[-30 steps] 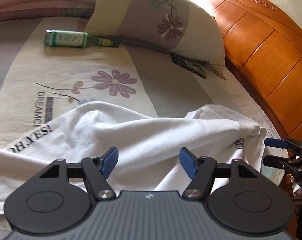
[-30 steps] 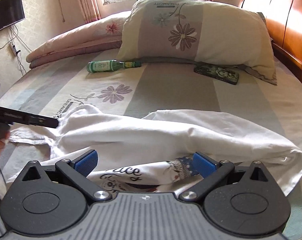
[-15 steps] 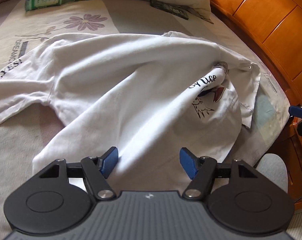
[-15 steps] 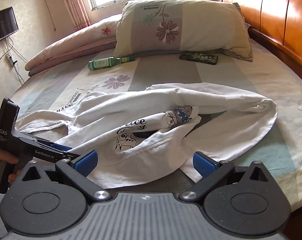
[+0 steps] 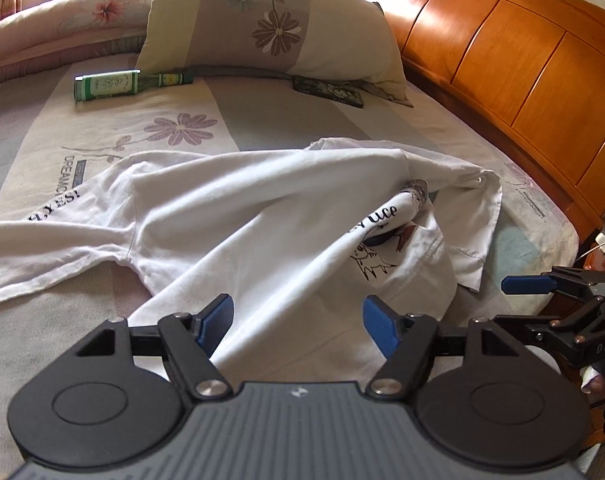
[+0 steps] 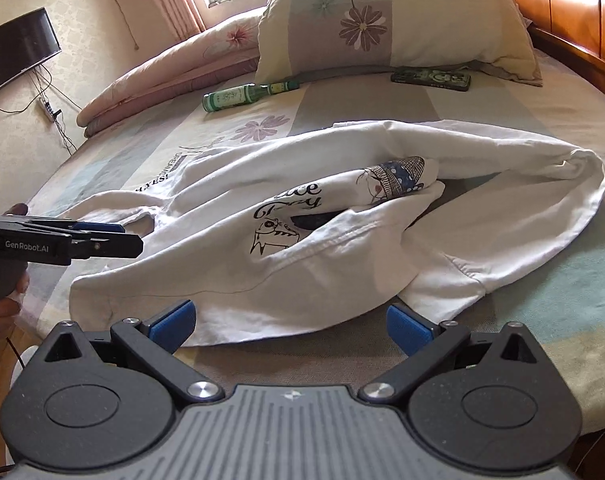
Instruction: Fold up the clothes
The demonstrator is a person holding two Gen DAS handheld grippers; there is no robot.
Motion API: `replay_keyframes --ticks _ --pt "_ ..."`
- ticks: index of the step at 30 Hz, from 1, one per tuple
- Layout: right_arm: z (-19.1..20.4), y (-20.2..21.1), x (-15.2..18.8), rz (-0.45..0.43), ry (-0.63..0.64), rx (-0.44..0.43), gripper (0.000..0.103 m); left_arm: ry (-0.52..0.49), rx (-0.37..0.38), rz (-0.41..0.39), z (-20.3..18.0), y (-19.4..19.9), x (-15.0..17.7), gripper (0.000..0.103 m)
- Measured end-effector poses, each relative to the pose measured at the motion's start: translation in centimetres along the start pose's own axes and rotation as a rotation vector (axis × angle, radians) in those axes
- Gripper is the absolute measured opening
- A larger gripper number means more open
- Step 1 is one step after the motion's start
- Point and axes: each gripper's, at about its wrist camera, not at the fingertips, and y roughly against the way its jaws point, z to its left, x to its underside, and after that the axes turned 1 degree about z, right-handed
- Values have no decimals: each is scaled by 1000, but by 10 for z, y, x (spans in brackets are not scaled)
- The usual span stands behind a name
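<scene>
White cotton shirt [image 5: 262, 216] lies crumpled on the bed [image 5: 262, 120], printed front bunched inward, one sleeve trailing to the left edge of the left wrist view. My left gripper [image 5: 298, 320] hovers over the near hem, jaws opening, cloth below them but not pinched. Right gripper [image 5: 542, 284] shows at the far right.

Right wrist view: right gripper [image 6: 290, 324] released, wide, nothing between the pads, hem [image 6: 242, 320] just ahead. Bottle [image 6: 248, 96] and phone [image 6: 430, 77] sit well apart by the pillow [image 6: 402, 20].

I judge the shirt needs spreading flat first: pinch one layer at each hem corner, pull outward evenly.
</scene>
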Motion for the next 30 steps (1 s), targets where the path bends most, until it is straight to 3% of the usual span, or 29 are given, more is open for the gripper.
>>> replay_keyframes --ticks 4,7,10,12,15,17,21,27,30 --pt "-11 -30 -26 -49 36 1 103 -20 26 -71 11 -25 -14 72" --pt "-21 -61 -49 -78 76 33 103 -25 70 -77 28 -54 -30 72" --pt "-38 -93 -61 -13 29 1 103 -44 103 -25 43 -87 -42 72" --pt "-50 -109 -61 42 -37 -46 103 -34 105 68 51 -108 -44 72" --pt "-50 -111 -57 38 -57 -46 103 1 171 72 61 -112 -37 82" --pt "-41 -115 -58 81 -32 4 103 5 182 94 60 -113 -38 89" --pt "-18 -130 -62 183 50 121 103 67 170 169 61 -115 -48 89" --pt "-4 -133 -65 360 26 195 103 178 142 312 69 -107 -51 90" --pt "-4 -138 -67 412 -5 214 103 186 150 345 72 -105 -48 93"
